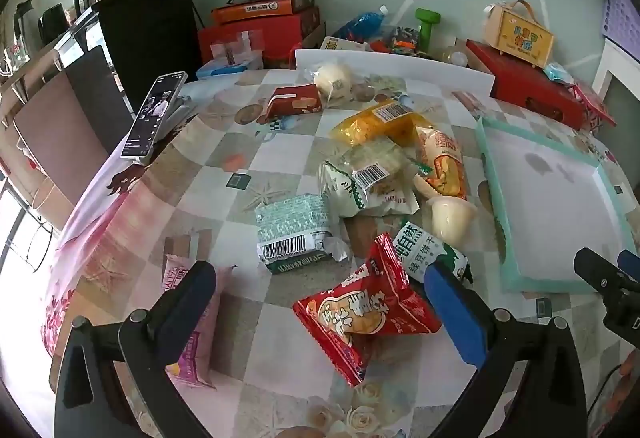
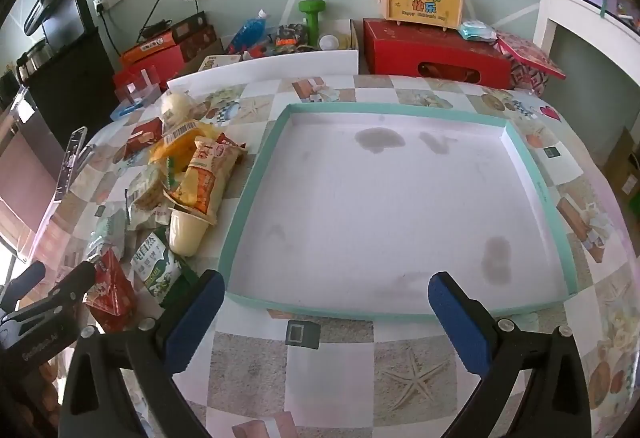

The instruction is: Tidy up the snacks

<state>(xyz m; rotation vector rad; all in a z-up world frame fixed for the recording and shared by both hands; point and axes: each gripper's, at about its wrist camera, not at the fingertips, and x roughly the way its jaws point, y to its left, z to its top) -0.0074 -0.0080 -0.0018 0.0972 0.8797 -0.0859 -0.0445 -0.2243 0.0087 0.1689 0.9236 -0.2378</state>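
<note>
Snack packets lie scattered on a table covered with a checkered, seashell-patterned cloth [image 2: 304,366]. From the left wrist view, the left gripper [image 1: 320,290] has its 2 blue-padded fingers spread wide and holds nothing; a red snack packet [image 1: 366,312] lies on the cloth between them, nearer the right finger, though whether that finger touches it is hard to tell. Just beyond it sits a green-and-white biscuit packet [image 1: 428,250], and beside that a cream jelly cup [image 1: 452,217] on its side. Farther back are a pale green packet with a barcode [image 1: 294,228], a clear bag of crackers [image 1: 370,173], a yellow bag [image 1: 376,121] and a small red box [image 1: 294,101]. A pink packet [image 1: 192,322] lies partly under the left finger. From the right wrist view, the right gripper [image 2: 326,308] is also wide open with nothing in it, hovering at the near edge of a shallow white tray with a teal rim [image 2: 256,173], which sits to the right of the snack pile and holds no snacks. A phone [image 1: 154,113] leans on a stand at the table's left edge.
</note>
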